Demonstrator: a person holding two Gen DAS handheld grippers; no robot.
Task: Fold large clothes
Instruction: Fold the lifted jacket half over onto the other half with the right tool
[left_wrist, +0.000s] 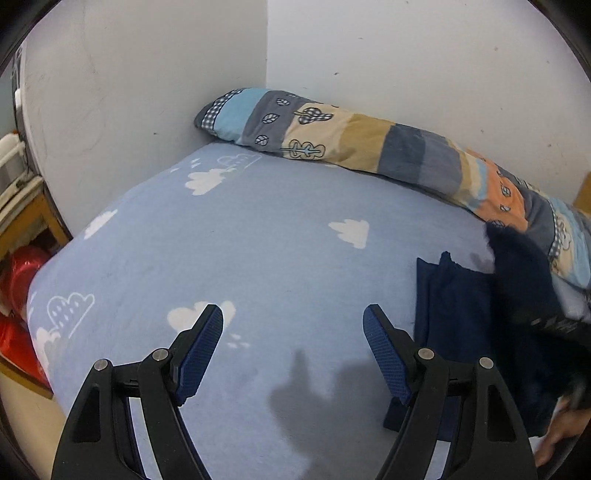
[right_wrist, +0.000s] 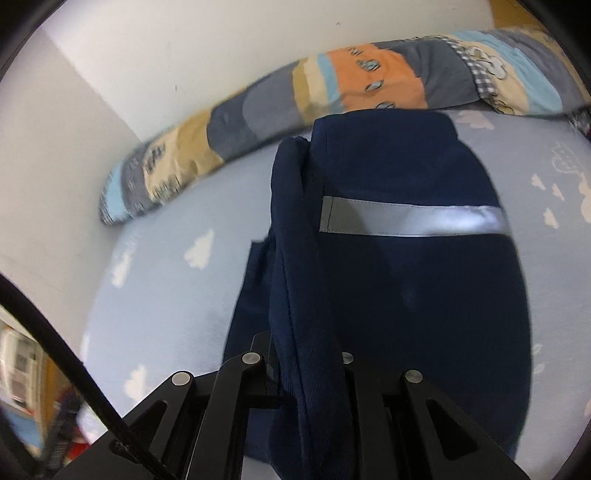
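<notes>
Garment (right_wrist: 406, 288): a dark navy piece with a grey reflective stripe (right_wrist: 410, 219), lying on the light-blue cloud-print bed sheet (left_wrist: 258, 240). In the right wrist view it fills the centre and runs from 6 o'clock up toward 12 o'clock, its far end close to the patchwork bolster (right_wrist: 369, 81). Long axis: along the gripper's line of sight, away from the holder.

Right gripper (right_wrist: 306, 369): clenched on a bunched ridge of the garment, which passes between the two fingers at the lower centre. Fingertips are buried in cloth and cannot be seen. Part of the fabric appears raised off the sheet along this ridge; the remainder lies flat below and to the left.

Left gripper (left_wrist: 293, 321): released, fingers spread wide, holding nothing. It hangs over bare sheet. From it, the garment (left_wrist: 461, 314) lies at 3 o'clock, just beside the right finger, with a folded edge facing the gripper.

Assessment: the right hand has the cloth; the left is the free one and the nearer to the garment's left edge. Any next fold likely requires the left gripper to travel toward 3 o'clock to take that edge. Risk: the bunched ridge may slip or fold unevenly.
</notes>
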